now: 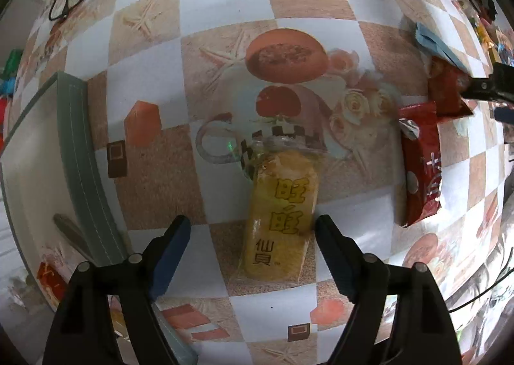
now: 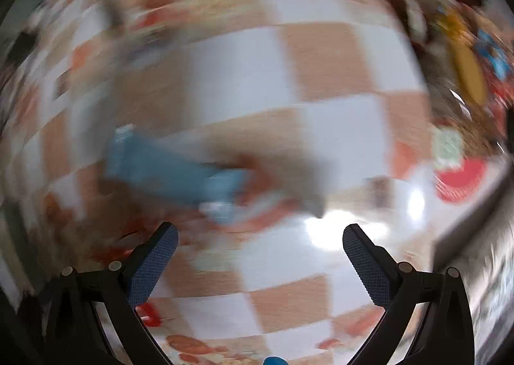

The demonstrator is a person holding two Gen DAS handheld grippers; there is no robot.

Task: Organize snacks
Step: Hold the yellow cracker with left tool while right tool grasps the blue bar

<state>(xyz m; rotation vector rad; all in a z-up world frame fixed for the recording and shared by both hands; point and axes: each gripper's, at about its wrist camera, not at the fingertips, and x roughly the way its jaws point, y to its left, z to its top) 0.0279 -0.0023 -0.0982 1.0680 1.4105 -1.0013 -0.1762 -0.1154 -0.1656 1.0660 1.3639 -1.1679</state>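
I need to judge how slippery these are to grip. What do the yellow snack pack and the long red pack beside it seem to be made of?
Yellow snack pack: apparently clear glossy plastic film, its contents showing through. Long red pack: probably shiny printed foil or plastic, creased and glinting.

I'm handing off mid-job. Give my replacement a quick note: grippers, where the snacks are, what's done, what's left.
Left gripper: open, empty, over the yellow clear-wrapped rice cracker packet, pads not touching it.
Right gripper: open, empty; its view is blurred, with a blue packet ahead.
On the checkered tablecloth: two red packets at right, grey-green box at left.
Done: cannot tell.
Left: cracker and red packets still loose.
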